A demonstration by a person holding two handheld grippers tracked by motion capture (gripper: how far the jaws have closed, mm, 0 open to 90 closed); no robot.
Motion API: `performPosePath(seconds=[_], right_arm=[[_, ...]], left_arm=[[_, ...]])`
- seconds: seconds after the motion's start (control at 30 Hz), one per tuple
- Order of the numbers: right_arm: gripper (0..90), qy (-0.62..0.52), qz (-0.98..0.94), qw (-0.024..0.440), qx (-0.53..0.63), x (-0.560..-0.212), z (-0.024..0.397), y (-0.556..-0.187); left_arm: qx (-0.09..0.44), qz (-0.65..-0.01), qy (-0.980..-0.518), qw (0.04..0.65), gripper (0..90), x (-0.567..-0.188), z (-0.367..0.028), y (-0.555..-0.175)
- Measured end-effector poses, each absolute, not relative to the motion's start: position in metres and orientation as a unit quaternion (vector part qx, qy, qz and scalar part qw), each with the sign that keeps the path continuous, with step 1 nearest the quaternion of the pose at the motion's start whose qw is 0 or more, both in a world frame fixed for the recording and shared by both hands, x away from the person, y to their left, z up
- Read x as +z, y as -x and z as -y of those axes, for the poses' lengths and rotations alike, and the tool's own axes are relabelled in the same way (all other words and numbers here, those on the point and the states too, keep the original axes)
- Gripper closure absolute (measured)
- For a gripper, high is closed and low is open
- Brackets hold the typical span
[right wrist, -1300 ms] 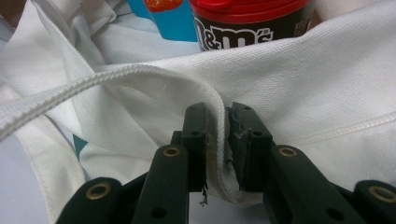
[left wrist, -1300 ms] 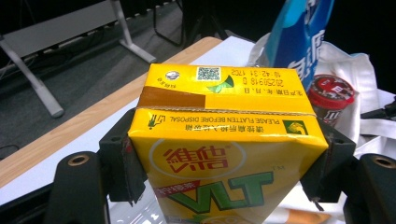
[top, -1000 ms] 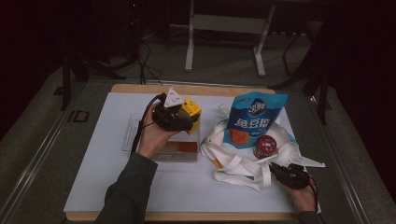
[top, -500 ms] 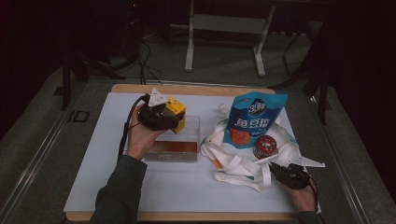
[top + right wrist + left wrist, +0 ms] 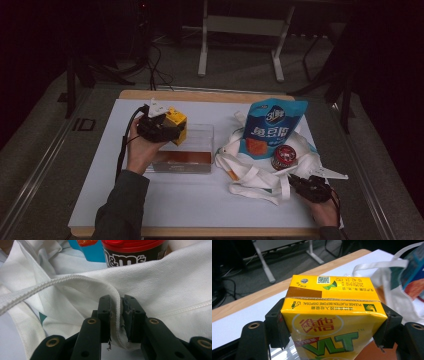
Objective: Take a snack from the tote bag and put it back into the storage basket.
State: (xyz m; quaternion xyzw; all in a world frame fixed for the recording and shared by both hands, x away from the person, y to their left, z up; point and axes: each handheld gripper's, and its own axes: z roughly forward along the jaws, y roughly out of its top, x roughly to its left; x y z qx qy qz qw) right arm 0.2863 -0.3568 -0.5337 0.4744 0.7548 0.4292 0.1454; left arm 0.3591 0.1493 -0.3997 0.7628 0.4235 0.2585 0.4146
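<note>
Jaws of the left gripper (image 5: 332, 340) stood wide and were clamped on a yellow drink carton (image 5: 329, 315), one black pad pressed to each narrow side, the carton's printed top facing away from the camera. Seen from the high view, that gripper (image 5: 172, 129) held the carton (image 5: 176, 122) just above the left end of the clear plastic box (image 5: 197, 145), which lay on the white table (image 5: 100, 175).

Jaws of the right gripper (image 5: 116, 317) stood narrow and were pinched on the white strap (image 5: 75, 283) of the cloth tote bag (image 5: 175, 282), the webbing folded between the two pads. In the high view the right gripper (image 5: 300, 184) sat right of the box, at the near edge of the tote bag (image 5: 250, 175). A blue snack pouch (image 5: 270, 127) and a red-lidded M&M's tub (image 5: 284, 156) rested on the bag, right of the box.
</note>
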Motion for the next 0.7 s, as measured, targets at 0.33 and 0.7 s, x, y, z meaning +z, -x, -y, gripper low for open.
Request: performPosePath(seconds=[0.33, 0.7], right_arm=[[76.0, -0.474, -0.755, 0.145, 0.429, -0.534, 0.357, -0.286], [76.0, -0.475, -0.755, 0.146, 0.429, -0.534, 0.357, -0.286]], left_arm=[[0.266, -0.454, -0.745, 0.409, 28.7, -0.409, -0.170, -0.357], [0.280, -0.498, -0.718, 0.398, 28.7, -0.427, -0.189, -0.359]])
